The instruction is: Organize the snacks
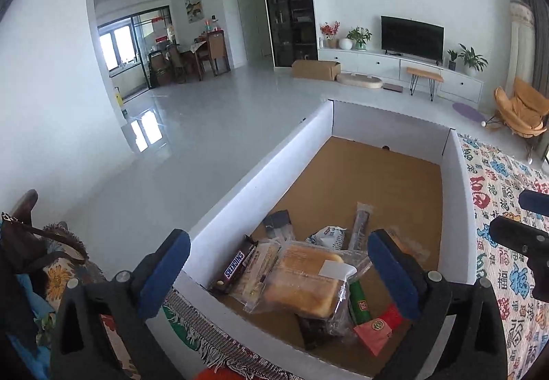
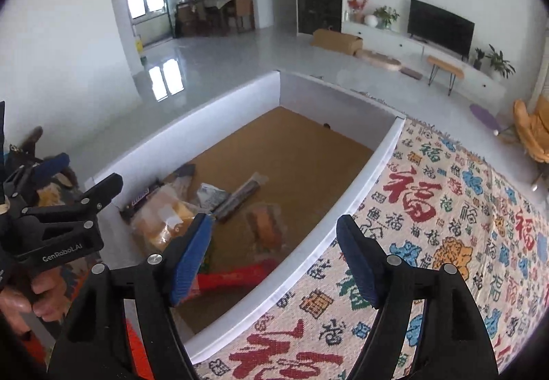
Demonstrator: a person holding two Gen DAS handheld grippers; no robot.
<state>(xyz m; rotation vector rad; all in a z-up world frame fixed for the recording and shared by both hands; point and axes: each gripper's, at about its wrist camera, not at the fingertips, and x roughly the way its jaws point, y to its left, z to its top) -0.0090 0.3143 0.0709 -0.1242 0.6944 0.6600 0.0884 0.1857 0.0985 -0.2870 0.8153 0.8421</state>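
- Blue-padded black left tool (image 1: 279, 272) hangs nearest, its jaws spread wide over the snack pile and clamped on nothing.
- Snacks sit heaped in the near corner of a shallow white-walled cardboard box with a brown floor (image 1: 377, 181), which rests on a cream woven blanket printed with red and blue characters (image 2: 446, 208).
- Topmost is a square golden cake in clear crinkly wrap (image 1: 305, 280): likely light, soft and easily crushed, the film slippery; its sealed edges look the safest hold.
- Beside it, touching, lies a brown Snickers bar (image 1: 236, 263), stiffer and easy to pinch across its width.
- Right tool (image 2: 276, 256), jaws also apart and empty, straddles the box's right wall.
- That wall and the overlapping wrappers, a red packet (image 1: 377, 328) among them, crowd any approach.
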